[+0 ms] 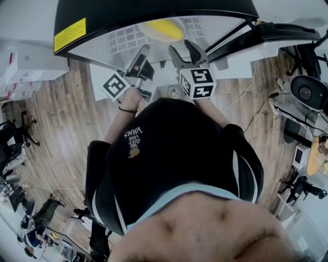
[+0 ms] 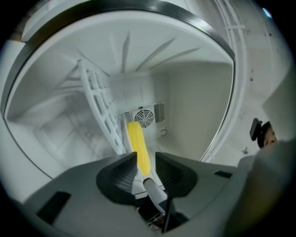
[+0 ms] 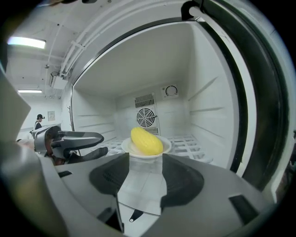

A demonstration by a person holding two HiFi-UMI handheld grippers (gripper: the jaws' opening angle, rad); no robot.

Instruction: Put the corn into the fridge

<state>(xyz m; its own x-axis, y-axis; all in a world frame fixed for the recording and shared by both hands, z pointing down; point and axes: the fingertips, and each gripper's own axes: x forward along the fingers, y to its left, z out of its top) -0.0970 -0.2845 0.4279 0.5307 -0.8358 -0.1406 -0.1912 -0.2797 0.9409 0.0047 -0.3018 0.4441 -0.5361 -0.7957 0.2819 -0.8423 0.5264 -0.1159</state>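
A yellow corn cob (image 3: 147, 141) lies on a small white plate (image 3: 163, 149) on the white wire shelf (image 3: 194, 144) inside the open fridge (image 1: 102, 15). In the head view the corn (image 1: 164, 29) shows just inside the opening. My right gripper (image 3: 145, 159) points at the plate from just in front of it, jaws apart and empty. My left gripper (image 3: 95, 143) hangs to the left of the plate, rolled on its side, open with nothing in it. In the left gripper view the corn (image 2: 138, 143) shows through the gap of the left gripper (image 2: 145, 162). Both grippers (image 1: 145, 50) (image 1: 183, 50) reach into the fridge mouth.
A round fan grille (image 3: 146, 116) and a dial (image 3: 171, 90) sit on the fridge's back wall. The dark door frame (image 3: 249, 115) runs down the right side. Behind me lie a wooden floor (image 1: 61, 112), desks and chairs (image 1: 307, 92).
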